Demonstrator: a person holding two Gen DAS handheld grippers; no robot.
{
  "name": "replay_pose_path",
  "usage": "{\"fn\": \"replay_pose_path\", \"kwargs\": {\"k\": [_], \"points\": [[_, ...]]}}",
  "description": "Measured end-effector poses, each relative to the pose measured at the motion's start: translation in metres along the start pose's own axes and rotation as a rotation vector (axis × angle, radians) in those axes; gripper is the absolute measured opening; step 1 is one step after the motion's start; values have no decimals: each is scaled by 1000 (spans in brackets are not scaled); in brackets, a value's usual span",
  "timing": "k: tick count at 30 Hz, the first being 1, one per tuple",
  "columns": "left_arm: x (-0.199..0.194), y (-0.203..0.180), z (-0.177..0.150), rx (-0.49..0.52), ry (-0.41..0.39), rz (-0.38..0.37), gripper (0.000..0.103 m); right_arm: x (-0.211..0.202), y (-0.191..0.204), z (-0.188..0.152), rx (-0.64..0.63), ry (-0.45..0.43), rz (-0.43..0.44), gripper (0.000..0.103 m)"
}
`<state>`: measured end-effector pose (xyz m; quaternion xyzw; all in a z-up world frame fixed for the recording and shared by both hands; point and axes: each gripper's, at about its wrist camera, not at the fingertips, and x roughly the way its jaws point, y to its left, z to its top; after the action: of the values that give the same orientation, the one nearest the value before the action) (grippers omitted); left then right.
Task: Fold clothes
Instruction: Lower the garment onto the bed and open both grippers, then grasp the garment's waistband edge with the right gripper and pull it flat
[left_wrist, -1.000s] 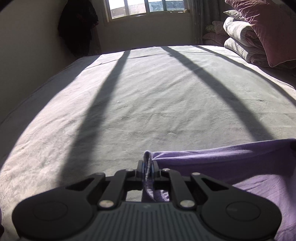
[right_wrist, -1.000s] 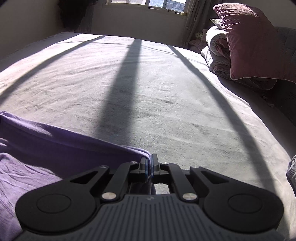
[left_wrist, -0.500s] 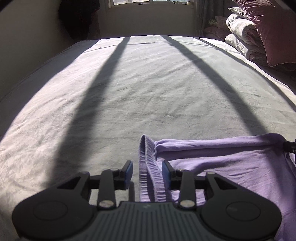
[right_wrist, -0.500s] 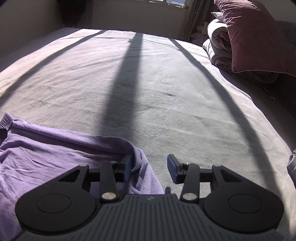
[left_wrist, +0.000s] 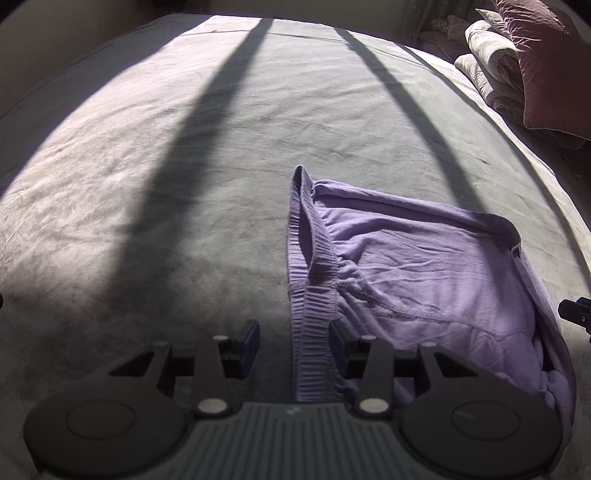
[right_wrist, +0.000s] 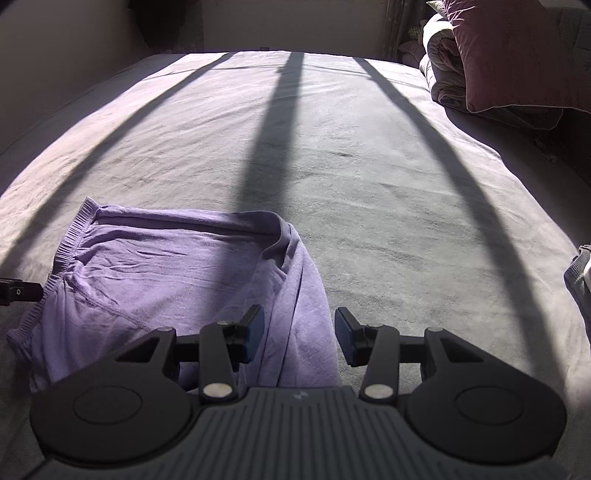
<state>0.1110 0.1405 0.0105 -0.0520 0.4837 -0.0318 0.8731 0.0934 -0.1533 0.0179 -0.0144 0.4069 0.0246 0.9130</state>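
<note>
Both grippers, left gripper (left_wrist: 293, 341) and right gripper (right_wrist: 299, 332), have just opened and stand apart, releasing the purple garment (left_wrist: 424, 280) near the bed (left_wrist: 184, 147) edge; next comes regripping for another fold.

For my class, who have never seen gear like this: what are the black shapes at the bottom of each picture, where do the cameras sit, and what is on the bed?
The black shapes are two hand-held grippers, each with a camera looking along its fingers. One picture comes from the left gripper, the other from the right gripper. A purple garment lies folded on the grey bed, with pillows and bedding stacked at the far right. Both grippers have just opened: each has garment cloth between its fingers, the left its ribbed band, but the pads do not press on it. Nothing is held.
</note>
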Motion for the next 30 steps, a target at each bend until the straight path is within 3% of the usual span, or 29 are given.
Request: {"fn": "replay_pose_path", "kwargs": {"k": [10, 16, 19, 23, 30], "points": [[-24, 31, -47, -179, 71, -144, 42, -36, -15, -38, 115, 64, 137, 46], [-25, 43, -71, -251, 20, -206, 40, -32, -23, -63, 217, 145, 298, 44], [-26, 40, -72, -245, 9, -198, 38, -29, -22, -70, 224, 185, 354, 34], [-33, 33, -72, -220, -20, -179, 36, -33, -26, -73, 217, 186, 373, 5], [-41, 20, -73, -132, -83, -77, 36, -51, -33, -68, 173, 101, 286, 3]]}}
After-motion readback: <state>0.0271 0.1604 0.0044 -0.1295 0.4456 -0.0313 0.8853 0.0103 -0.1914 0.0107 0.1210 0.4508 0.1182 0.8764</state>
